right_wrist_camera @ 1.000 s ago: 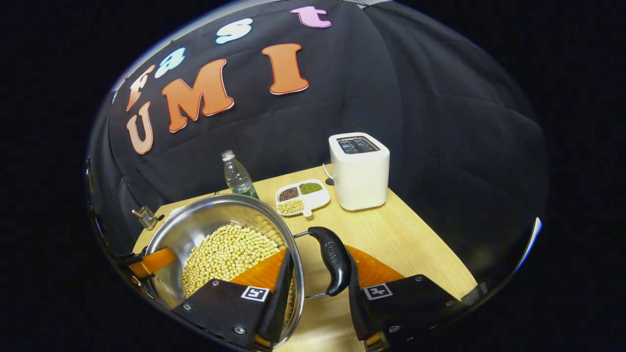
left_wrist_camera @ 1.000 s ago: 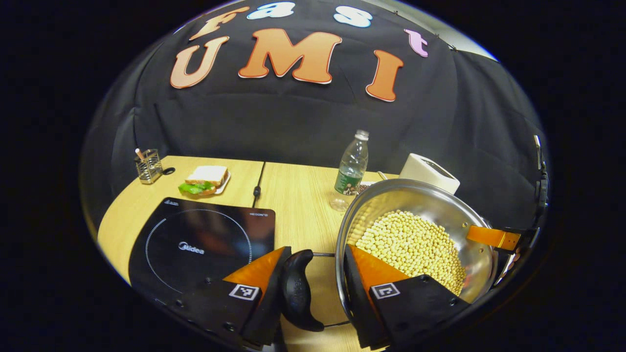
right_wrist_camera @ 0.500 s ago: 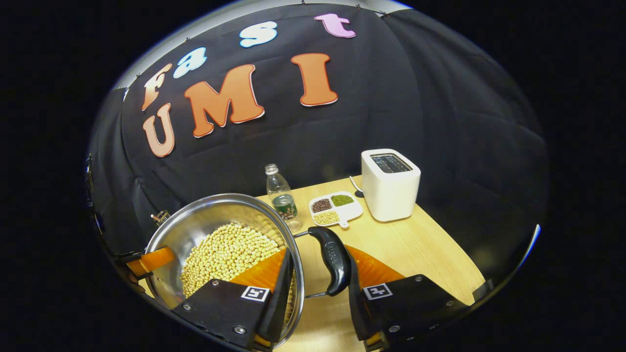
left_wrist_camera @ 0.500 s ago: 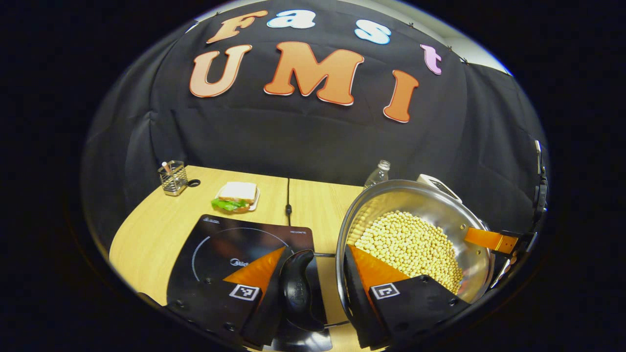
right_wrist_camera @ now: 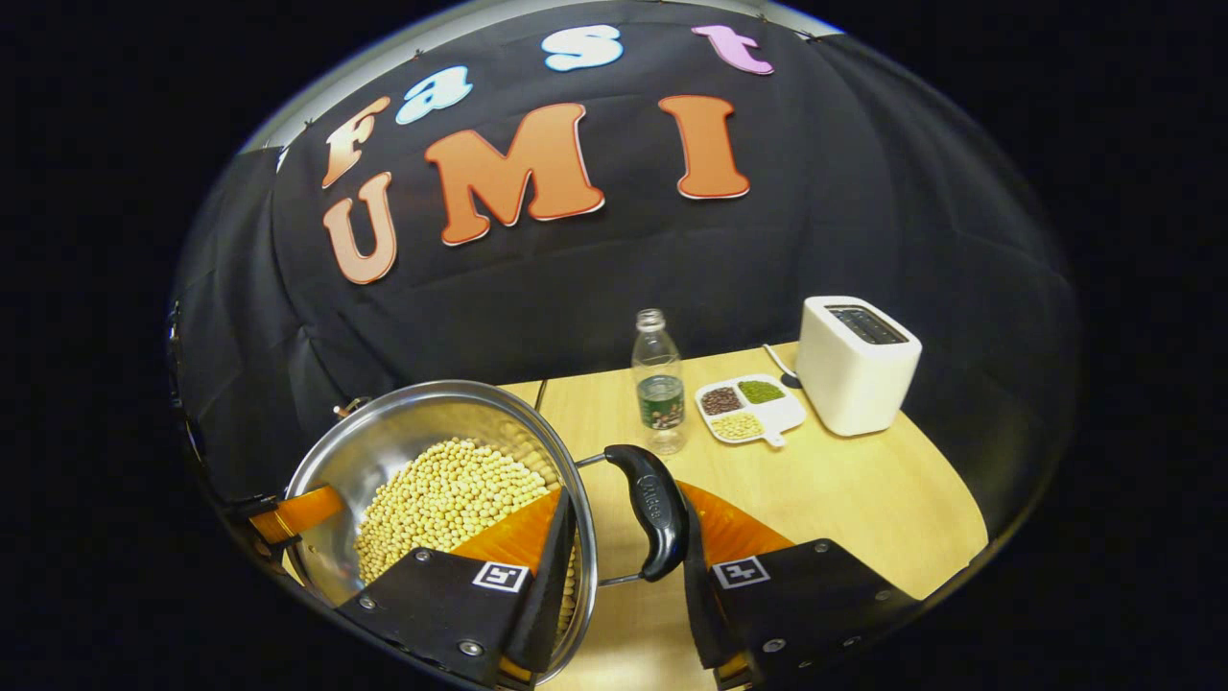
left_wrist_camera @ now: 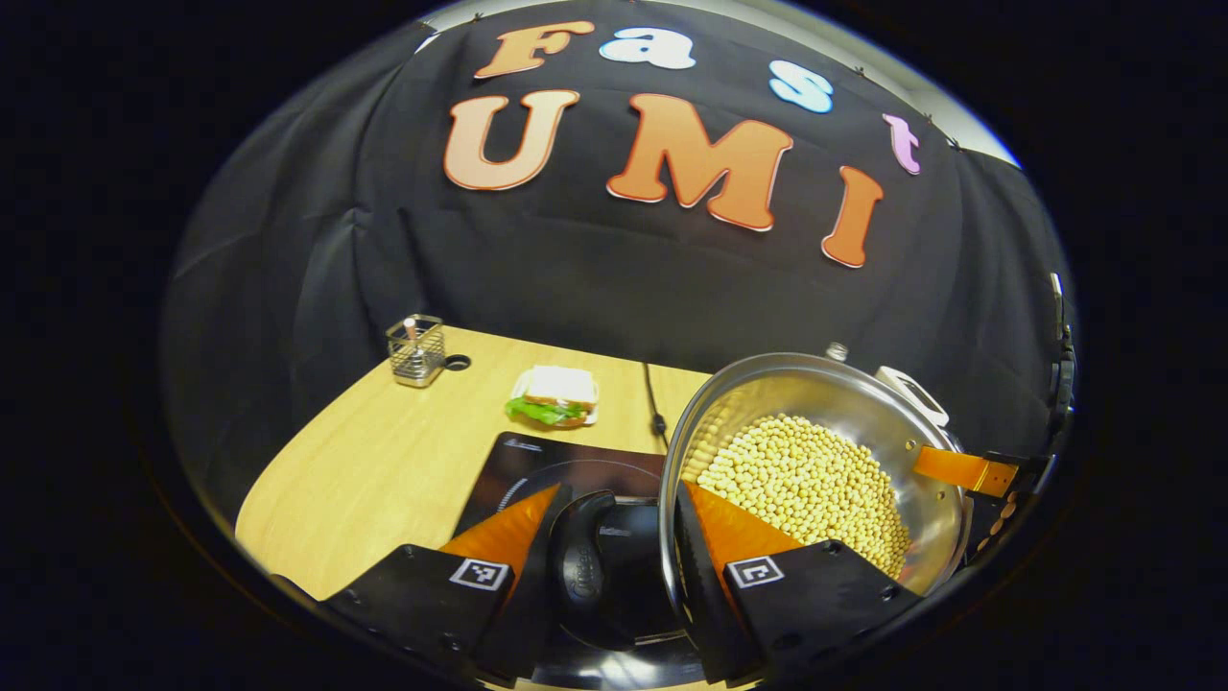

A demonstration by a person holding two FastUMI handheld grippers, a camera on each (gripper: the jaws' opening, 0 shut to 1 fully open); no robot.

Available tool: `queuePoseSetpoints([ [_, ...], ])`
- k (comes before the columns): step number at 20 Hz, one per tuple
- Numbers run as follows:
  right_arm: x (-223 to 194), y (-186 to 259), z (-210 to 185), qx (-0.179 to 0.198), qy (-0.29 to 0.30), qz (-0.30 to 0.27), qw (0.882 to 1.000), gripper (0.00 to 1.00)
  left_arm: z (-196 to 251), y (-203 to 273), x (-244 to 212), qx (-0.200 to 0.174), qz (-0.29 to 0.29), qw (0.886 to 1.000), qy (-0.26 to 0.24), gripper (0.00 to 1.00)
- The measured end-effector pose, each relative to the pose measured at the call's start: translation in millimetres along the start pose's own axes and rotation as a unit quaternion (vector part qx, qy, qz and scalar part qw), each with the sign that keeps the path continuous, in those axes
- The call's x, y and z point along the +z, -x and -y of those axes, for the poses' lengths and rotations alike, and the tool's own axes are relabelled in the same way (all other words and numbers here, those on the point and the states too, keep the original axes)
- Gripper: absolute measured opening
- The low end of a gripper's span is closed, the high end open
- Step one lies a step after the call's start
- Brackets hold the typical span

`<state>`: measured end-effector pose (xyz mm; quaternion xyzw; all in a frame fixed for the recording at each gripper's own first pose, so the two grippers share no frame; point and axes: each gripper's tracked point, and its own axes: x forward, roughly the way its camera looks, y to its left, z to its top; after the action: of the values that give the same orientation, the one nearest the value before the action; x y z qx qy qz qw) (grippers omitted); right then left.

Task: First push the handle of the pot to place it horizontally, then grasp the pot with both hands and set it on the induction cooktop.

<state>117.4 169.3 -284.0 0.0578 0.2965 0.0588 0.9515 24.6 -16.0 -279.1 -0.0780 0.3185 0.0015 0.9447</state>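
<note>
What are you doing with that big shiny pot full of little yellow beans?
A person is carrying the pot of beans with two grippers, one on each side. The left gripper has its jaws around one side handle and the rim, and the right gripper does the same at the other handle. The pot hangs partly over the black induction cooktop on the table, not set down yet.
</note>
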Motion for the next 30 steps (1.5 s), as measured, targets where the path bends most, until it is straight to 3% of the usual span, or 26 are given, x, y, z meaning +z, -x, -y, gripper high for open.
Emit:
queuePoseSetpoints([
  [1,-1.7,-4.9,-13.2,0.004,0.007,-0.002,1.000,0.55,-13.6,-2.4,0.4,0.006,0.001,1.000,0.003,0.71],
  [3,-8.6,-19.4,-35.0,0.013,0.012,-0.012,1.000,0.55,-36.9,-8.6,-2.5,0.017,-0.004,1.000,0.004,0.65],
  [7,-34.0,-50.1,-65.1,0.025,0.017,-0.045,0.999,0.56,-76.1,-26.3,-16.4,0.037,-0.024,0.999,0.004,0.66],
  [9,-45.4,-66.3,-75.4,0.027,0.021,-0.059,0.998,0.56,-90.1,-35.5,-27.5,0.042,-0.038,0.998,0.007,0.72],
  [12,-62.4,-79.6,-89.6,0.033,0.023,-0.079,0.996,0.56,-109.8,-43.4,-41.4,0.049,-0.054,0.997,0.011,0.66],
  [18,-80.0,-90.1,-94.0,0.034,0.023,-0.099,0.994,0.56,-121.2,-57.4,-52.9,0.050,-0.066,0.997,0.010,0.66],
  [19,-82.1,-91.6,-93.1,0.032,0.024,-0.101,0.994,0.57,-120.1,-57.6,-54.1,0.049,-0.069,0.996,0.010,0.72],
  [21,-84.2,-94.0,-93.3,0.028,0.025,-0.104,0.994,0.58,-119.5,-58.7,-53.5,0.048,-0.072,0.996,0.016,0.66],
  [22,-85.2,-94.1,-93.8,0.027,0.026,-0.106,0.994,0.60,-120.1,-59.8,-53.9,0.053,-0.071,0.996,0.012,0.72],
  [23,-86.0,-91.4,-93.6,0.029,0.027,-0.108,0.993,0.61,-119.7,-58.2,-48.8,0.059,-0.063,0.996,0.000,0.69],
  [25,-71.7,-84.2,-95.5,0.043,0.031,-0.087,0.995,0.60,-119.4,-51.1,-20.4,0.074,-0.023,0.996,-0.033,0.84],
  [26,-60.3,-75.6,-92.9,0.049,0.030,-0.075,0.996,0.72,-114.2,-43.0,-3.6,0.076,-0.001,0.996,-0.044,0.92],
  [27,-47.5,-66.3,-90.5,0.054,0.030,-0.063,0.996,0.75,-107.2,-33.9,12.9,0.077,0.018,0.996,-0.051,1.00],
  [30,7.6,-24.9,-64.1,0.042,0.037,0.014,0.998,0.94,-79.2,0.3,61.6,0.069,0.087,0.992,-0.062,0.98],
])
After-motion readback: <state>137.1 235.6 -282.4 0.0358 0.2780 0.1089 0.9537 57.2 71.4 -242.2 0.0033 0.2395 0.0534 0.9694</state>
